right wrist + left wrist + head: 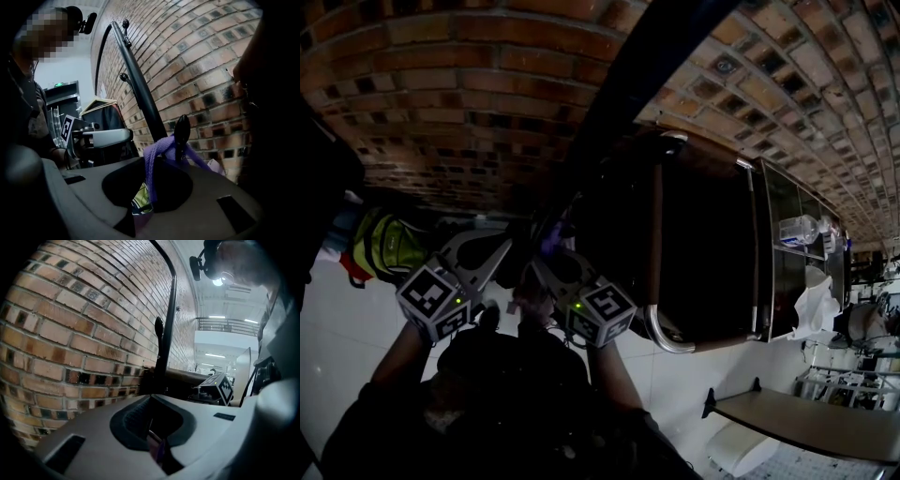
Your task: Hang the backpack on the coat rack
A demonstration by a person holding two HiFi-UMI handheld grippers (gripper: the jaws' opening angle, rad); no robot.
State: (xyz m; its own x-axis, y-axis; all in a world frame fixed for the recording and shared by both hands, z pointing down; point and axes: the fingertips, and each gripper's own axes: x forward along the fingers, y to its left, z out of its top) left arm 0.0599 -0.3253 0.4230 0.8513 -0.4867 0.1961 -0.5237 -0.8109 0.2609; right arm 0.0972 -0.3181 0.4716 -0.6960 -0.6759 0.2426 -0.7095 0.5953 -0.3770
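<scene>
Brick wall (201, 61) behind coat rack (140, 93); purple backpack strap (152, 159) already looped round low hook (182, 133); my right claw (144, 190) narrow, pinching strap; left claw (155, 439) clamped on it too; remaining, I judge: let go.

We see a brick wall (469, 84) in reddish brown and tan, with pale mortar lines and scattered dark-glazed bricks. The coat rack (140, 89) is black, hook knobs included. The strap (149, 168) is purple, and the fabric (138, 199) under it is yellow-green with dark lines. The left tool (151, 401) and right tool (159, 161) are grey with black recesses. Their marker cubes (434, 298) carry black-and-white squares. The floor (337, 347) is white tile.
</scene>
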